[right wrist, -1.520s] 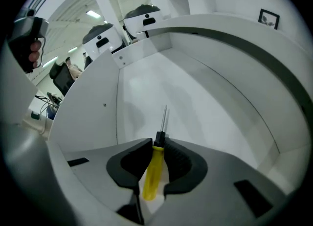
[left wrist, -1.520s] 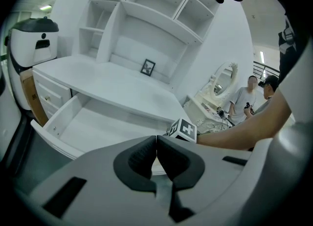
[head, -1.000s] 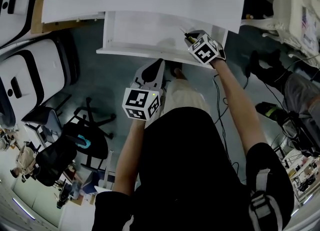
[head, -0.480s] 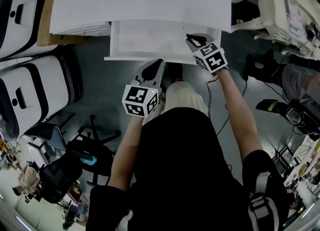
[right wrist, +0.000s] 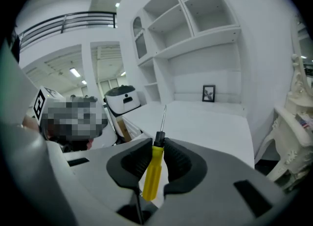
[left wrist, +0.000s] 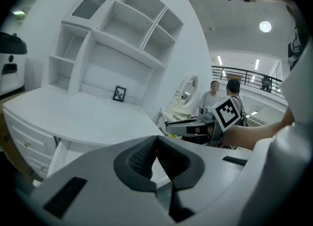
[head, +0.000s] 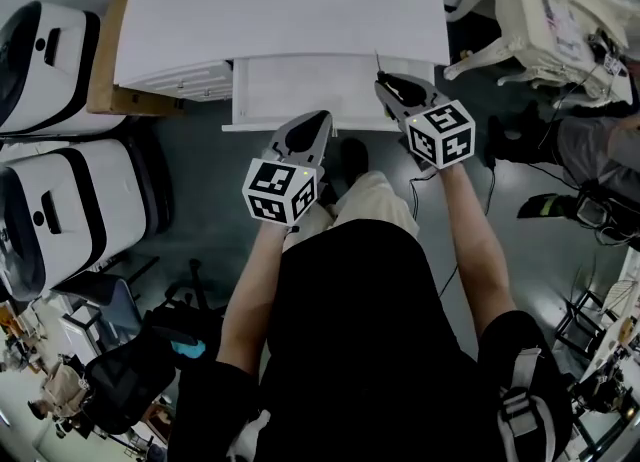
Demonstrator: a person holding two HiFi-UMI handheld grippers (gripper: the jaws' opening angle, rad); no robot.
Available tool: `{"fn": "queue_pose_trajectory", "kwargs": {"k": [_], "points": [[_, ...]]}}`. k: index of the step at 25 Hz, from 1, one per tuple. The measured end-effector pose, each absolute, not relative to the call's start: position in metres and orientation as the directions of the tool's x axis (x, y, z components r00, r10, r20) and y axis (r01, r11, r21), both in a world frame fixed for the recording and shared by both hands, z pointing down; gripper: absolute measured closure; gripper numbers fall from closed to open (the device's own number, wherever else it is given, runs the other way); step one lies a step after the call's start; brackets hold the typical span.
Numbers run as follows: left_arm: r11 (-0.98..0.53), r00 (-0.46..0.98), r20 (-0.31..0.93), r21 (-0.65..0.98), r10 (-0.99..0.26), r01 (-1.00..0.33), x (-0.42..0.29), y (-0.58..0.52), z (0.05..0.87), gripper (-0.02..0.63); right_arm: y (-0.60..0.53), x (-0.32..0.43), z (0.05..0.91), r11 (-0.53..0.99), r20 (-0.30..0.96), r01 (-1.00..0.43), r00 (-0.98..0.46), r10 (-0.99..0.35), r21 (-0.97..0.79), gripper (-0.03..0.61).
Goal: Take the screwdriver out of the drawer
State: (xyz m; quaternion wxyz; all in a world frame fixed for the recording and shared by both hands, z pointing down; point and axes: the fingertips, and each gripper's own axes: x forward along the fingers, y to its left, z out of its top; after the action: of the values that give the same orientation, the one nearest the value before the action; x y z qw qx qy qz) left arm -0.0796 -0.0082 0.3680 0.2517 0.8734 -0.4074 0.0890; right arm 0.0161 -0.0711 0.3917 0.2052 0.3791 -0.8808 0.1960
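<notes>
A screwdriver [right wrist: 152, 172] with a yellow handle and a thin metal shaft stands between the pads of my right gripper [right wrist: 157, 147], which is shut on the handle. Its shaft points up and forward over the white desk top [right wrist: 205, 117]. In the head view the right gripper [head: 388, 83] hangs over the right end of the open white drawer [head: 300, 90], with the shaft tip [head: 378, 58] poking past it. My left gripper [head: 312, 130] is shut on nothing, just in front of the drawer's front edge. Its jaws [left wrist: 157, 139] meet.
A white shelf unit [left wrist: 112, 49] with a small picture frame [left wrist: 119, 93] stands on the desk. White and black machines [head: 60, 200] and a cardboard box [head: 105, 70] stand at the left. An ornate white chair [head: 540, 20] stands at the right. People [left wrist: 222, 90] stand far off.
The right gripper has risen out of the drawer with the screwdriver in it. The left gripper has also risen a little toward the drawer front.
</notes>
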Motion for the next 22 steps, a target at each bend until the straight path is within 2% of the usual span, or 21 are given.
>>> {"fn": "queue_pose_trajectory", "kwargs": {"k": [11,22], "points": [[-0.588,0.669,0.237,0.333,-0.704,-0.737,-0.090,-0.013,0.297,0.591,-0.025,0.008,0.270,0.623,0.209,-0.736,-0.675,-0.708,-0.265,0.488],[-0.631,0.674,0.151,0.253,-0.723,-0.734,-0.091,-0.015,0.245,0.591,-0.003,0.008,0.212,0.662,0.029,-0.688,-0.700,-0.714,-0.296,0.488]]}}
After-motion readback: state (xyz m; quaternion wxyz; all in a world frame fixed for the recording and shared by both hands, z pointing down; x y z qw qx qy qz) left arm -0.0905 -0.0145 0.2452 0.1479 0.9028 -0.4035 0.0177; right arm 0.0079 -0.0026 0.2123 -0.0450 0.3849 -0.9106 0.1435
